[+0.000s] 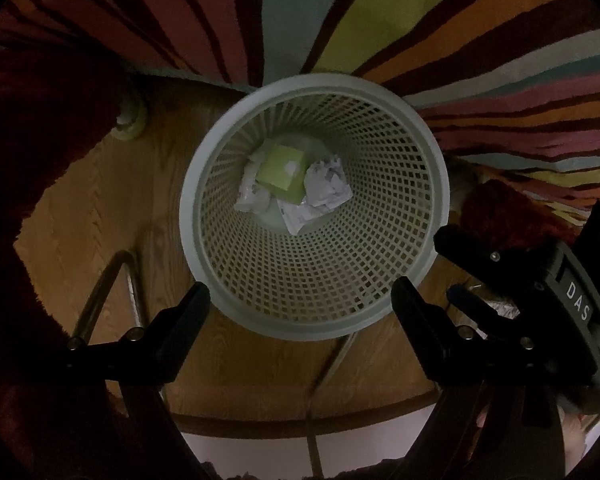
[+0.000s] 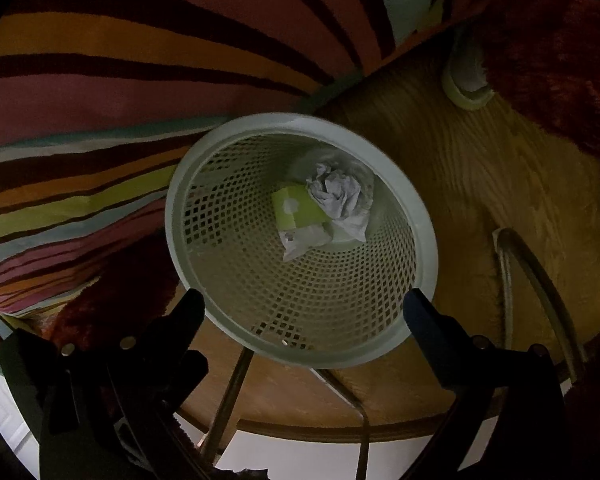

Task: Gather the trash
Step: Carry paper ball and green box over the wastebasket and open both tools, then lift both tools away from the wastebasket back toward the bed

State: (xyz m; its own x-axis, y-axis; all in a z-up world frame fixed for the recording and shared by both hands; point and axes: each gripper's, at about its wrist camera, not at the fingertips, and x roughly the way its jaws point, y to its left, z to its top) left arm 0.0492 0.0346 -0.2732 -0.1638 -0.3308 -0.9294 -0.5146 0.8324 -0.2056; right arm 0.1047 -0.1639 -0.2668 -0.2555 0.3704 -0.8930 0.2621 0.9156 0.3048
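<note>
One pale lattice wastebasket (image 1: 314,208) stands on a wooden floor (image 1: 100,208), its far rim against the edge of one multicoloured striped rug (image 1: 380,20). Both wrist views look steeply down into it.

Contents, counted on the basket's floor: one yellow-green box (image 1: 281,172), lying flat at centre; one tightly crumpled white paper ball (image 1: 327,187) touching the box on its right in the left view; and flatter crumpled white paper (image 1: 256,196) beneath and beside the box. In this dim light it is hard to say whether that flatter paper is one piece or two.

Two hand-held grippers hover above the near rim. The left gripper (image 1: 300,300) has its two black fingers (image 1: 190,304) spread wide, one to each side of the rim's near arc, with nothing between them. The right gripper (image 2: 304,306) is likewise spread wide and holds nothing, and its fingers (image 2: 420,308) flank the rim in the right view. In the left view the right gripper appears at the lower right edge, just beside the left one.

Other items: curved metal tubing (image 1: 112,280) over the floor, count unclear; one pale, rounded object (image 1: 130,120) at the edge of dark red furry fabric (image 1: 40,120).
</note>
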